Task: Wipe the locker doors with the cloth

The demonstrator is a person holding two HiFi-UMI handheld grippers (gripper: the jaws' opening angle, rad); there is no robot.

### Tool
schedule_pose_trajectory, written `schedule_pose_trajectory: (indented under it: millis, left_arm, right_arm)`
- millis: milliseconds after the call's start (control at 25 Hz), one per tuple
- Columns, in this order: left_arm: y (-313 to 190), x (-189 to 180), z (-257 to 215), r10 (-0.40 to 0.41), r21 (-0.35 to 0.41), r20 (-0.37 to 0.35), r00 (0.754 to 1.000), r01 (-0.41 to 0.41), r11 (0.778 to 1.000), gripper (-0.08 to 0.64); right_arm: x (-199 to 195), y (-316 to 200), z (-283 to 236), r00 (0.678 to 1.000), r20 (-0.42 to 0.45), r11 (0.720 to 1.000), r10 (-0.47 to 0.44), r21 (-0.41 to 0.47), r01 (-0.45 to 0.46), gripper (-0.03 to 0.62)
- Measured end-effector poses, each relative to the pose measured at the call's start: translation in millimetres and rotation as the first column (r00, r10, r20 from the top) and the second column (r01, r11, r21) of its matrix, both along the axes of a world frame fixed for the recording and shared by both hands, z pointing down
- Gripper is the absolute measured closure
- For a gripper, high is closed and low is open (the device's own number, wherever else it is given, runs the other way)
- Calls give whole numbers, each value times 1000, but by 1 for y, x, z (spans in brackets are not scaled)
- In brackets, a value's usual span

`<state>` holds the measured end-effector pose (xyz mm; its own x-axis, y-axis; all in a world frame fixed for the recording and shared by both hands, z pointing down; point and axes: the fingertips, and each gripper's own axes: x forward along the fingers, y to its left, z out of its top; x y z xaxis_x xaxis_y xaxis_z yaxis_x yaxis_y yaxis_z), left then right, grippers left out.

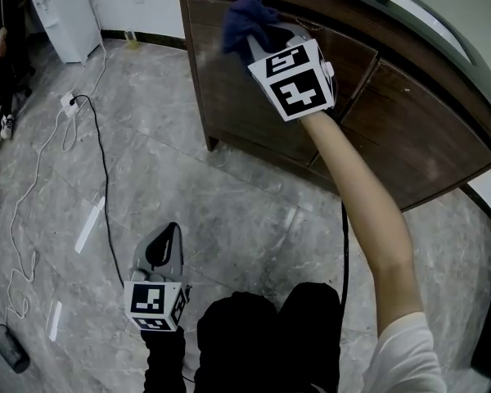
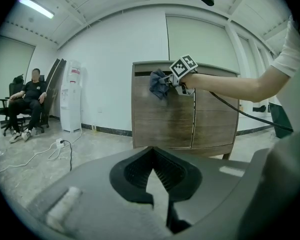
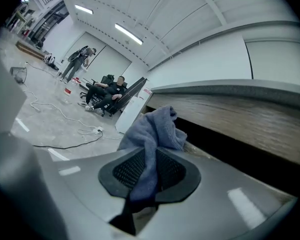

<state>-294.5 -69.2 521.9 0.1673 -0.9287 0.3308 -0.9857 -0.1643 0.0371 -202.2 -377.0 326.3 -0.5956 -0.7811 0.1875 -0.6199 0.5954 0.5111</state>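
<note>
A brown wooden locker with several doors stands at the top of the head view. My right gripper is shut on a blue cloth and holds it at the upper left door, near its top edge. In the right gripper view the cloth bunches out past the right gripper, just below the locker's top lip. The left gripper view shows the locker from the front with the cloth on it. My left gripper hangs low over the floor, well short of the locker, its jaws together with nothing between them.
A white water dispenser stands left of the locker. A power strip and cables trail over the grey floor, and a dark cylinder lies at the lower left. A seated person is farther left. A cable hangs beside my right arm.
</note>
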Motion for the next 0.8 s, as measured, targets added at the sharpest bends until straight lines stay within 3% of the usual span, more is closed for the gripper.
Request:
schedule_pose_trajectory:
  millis: [800]
  left_arm:
    - [2,-23,23,-29,-32,-4,1000,29,999,560]
  right_arm:
    - [-25,-3,187,997,-81,980,16,-196,-32,517]
